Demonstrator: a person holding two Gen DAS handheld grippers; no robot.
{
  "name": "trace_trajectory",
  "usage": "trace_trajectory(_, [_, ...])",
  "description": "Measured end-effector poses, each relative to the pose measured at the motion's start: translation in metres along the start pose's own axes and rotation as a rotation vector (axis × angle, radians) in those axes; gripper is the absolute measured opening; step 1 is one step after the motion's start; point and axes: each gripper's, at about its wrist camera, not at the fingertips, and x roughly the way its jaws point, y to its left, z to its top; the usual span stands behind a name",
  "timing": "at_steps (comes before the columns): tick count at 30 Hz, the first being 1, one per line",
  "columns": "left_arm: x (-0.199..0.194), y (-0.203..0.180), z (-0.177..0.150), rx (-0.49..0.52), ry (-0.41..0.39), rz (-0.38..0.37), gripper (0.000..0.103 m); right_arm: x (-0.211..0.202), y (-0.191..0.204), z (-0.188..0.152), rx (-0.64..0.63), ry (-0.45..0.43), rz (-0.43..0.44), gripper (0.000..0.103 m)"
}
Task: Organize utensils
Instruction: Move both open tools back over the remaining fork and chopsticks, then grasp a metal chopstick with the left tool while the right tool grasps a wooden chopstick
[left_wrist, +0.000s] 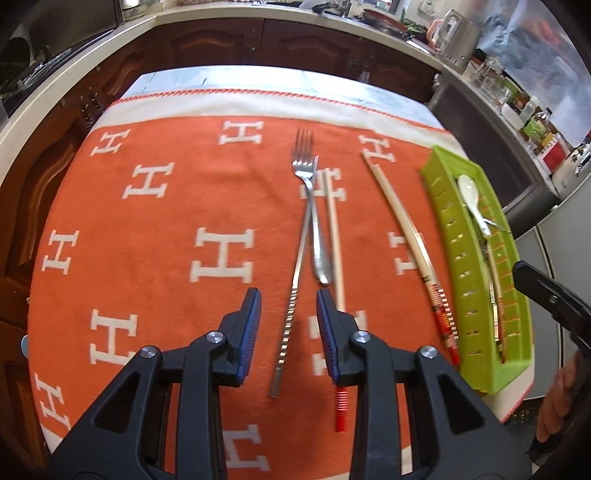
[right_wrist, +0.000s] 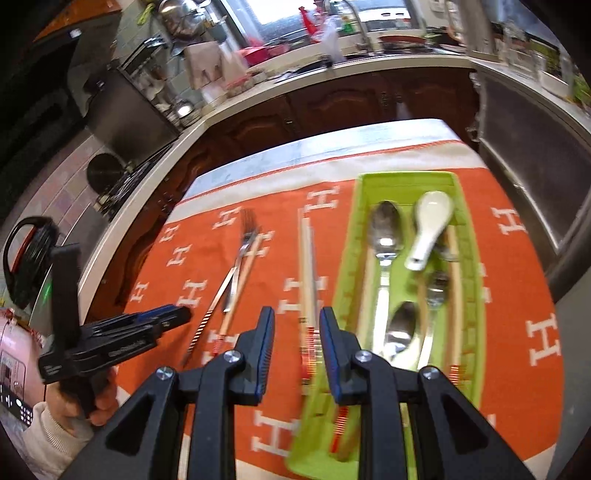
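On my left wrist view, the fork (left_wrist: 308, 177) lies lengthwise away from me, tines at the far end, handle toward my left gripper (left_wrist: 289, 314). A metal chopstick (left_wrist: 295, 266) crosses it in a narrow X, its ridged end nearest me, and a wooden chopstick (left_wrist: 334, 236) lies just beside them, running the same way. Further right, a pair of wooden chopsticks (left_wrist: 402, 229) angles toward the green tray (left_wrist: 443, 229), patterned ends near me. My left gripper's jaws stand apart, empty, above the metal chopstick.

On my right view, the tray's long axis also runs away from me; the white spoon (right_wrist: 430, 225) and metal spoons (right_wrist: 386, 229) inside have their bowls at the far end. My right gripper (right_wrist: 297, 350) is parted, empty, over the chopstick pair.

Everything sits on an orange H-patterned cloth (left_wrist: 147, 258), with dark wooden cabinets (left_wrist: 221, 44) and a cluttered counter (right_wrist: 332, 70) behind.
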Motion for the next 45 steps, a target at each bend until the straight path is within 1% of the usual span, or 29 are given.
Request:
trace_trajectory(5, [0.018, -0.001, -0.001, 0.023, 0.032, 0.013, 0.027, 0.013, 0.029, -0.003, -0.050, 0.022, 0.022, 0.025])
trace_trajectory(9, [0.032, -0.009, -0.001, 0.058, 0.056, 0.011, 0.027, 0.021, 0.036, -0.006, -0.066, 0.047, 0.023, 0.025])
trace_trajectory(15, [0.044, -0.026, 0.006, 0.127, 0.033, 0.071, 0.027, 0.030, 0.035, -0.008, -0.056, 0.070, 0.013, 0.025])
trace_trajectory(16, [0.046, -0.029, 0.007, 0.138, 0.027, 0.089, 0.023, 0.033, 0.035, -0.008, -0.054, 0.076, 0.010, 0.025])
trace_trajectory(17, [0.046, -0.030, 0.008, 0.149, 0.021, 0.105, 0.015, 0.034, 0.035, -0.008, -0.053, 0.082, 0.009, 0.025])
trace_trajectory(18, [0.047, -0.032, 0.009, 0.155, 0.018, 0.107, 0.011, 0.036, 0.036, -0.008, -0.052, 0.089, 0.007, 0.025])
trace_trajectory(19, [0.048, -0.031, 0.010, 0.153, 0.020, 0.097, 0.004, 0.039, 0.036, -0.008, -0.050, 0.095, 0.006, 0.025])
trace_trajectory(24, [0.042, -0.020, 0.008, 0.105, 0.022, 0.045, 0.004, 0.054, 0.041, -0.008, -0.037, 0.138, 0.011, 0.025])
trace_trajectory(28, [0.028, -0.009, -0.002, 0.075, 0.018, 0.037, 0.004, 0.070, 0.051, -0.007, -0.043, 0.173, 0.016, 0.025])
trace_trajectory(33, [0.010, 0.002, -0.021, 0.064, 0.019, 0.038, 0.004, 0.097, 0.065, -0.006, -0.042, 0.212, 0.005, 0.025])
trace_trajectory(37, [-0.008, 0.014, -0.035, 0.047, 0.005, 0.046, 0.004, 0.118, 0.080, -0.007, -0.067, 0.226, -0.038, 0.025])
trace_trajectory(40, [-0.020, 0.022, -0.041, 0.027, -0.010, 0.042, 0.004, 0.130, 0.088, -0.014, -0.105, 0.256, -0.096, 0.025])
trace_trajectory(41, [-0.026, 0.025, -0.043, 0.020, -0.018, 0.039, 0.004, 0.127, 0.092, -0.016, -0.134, 0.223, -0.119, 0.024])
trace_trajectory(42, [-0.030, 0.027, -0.045, 0.018, -0.023, 0.032, 0.004, 0.129, 0.096, -0.018, -0.151, 0.226, -0.137, 0.023])
trace_trajectory(44, [-0.037, 0.027, -0.047, 0.014, -0.029, 0.024, 0.004, 0.128, 0.103, -0.023, -0.198, 0.214, -0.196, 0.009])
trace_trajectory(45, [-0.039, 0.027, -0.048, 0.013, -0.033, 0.017, 0.004, 0.127, 0.102, -0.024, -0.191, 0.218, -0.193, 0.008])
